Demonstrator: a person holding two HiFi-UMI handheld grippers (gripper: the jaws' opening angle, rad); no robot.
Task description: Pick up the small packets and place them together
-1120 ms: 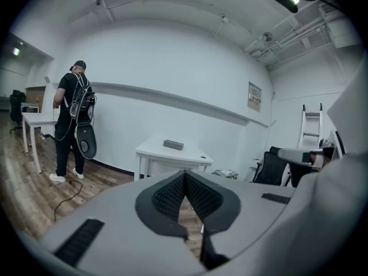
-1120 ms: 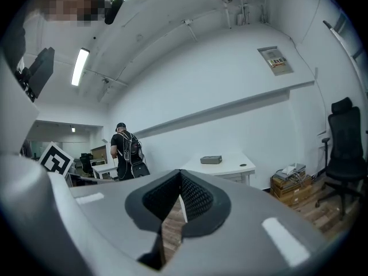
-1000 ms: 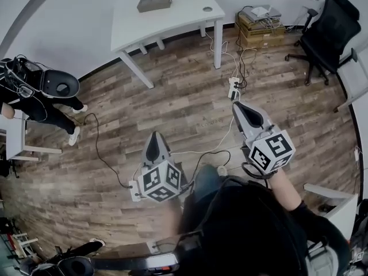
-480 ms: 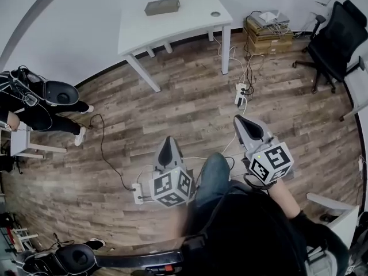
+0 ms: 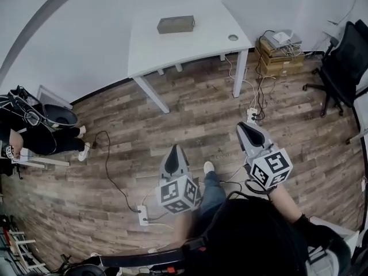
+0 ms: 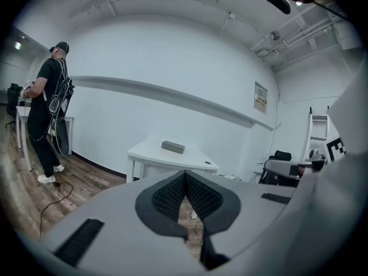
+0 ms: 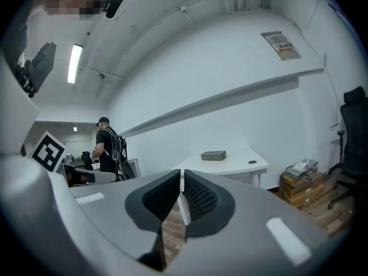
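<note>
Pads (image 6: 168, 199) ribbed, black; left gripper (image 5: 175, 151), right gripper (image 5: 247, 130) closed, empty; floor (image 5: 190, 108) wood-plank.

Grainy wood-plank floor (image 5: 195, 114), smooth matt white table (image 5: 195, 46), matt grey plastic left gripper (image 6: 185, 180) with ribbed dark pads (image 6: 167, 198)

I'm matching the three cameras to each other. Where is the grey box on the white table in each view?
Head view: grey box at top centre, on the white table.
Left gripper view: grey box near the centre.
Right gripper view: grey box slightly right of centre.
Shared landmark: the round hole in the tabletop, right of the box in all three.
</note>
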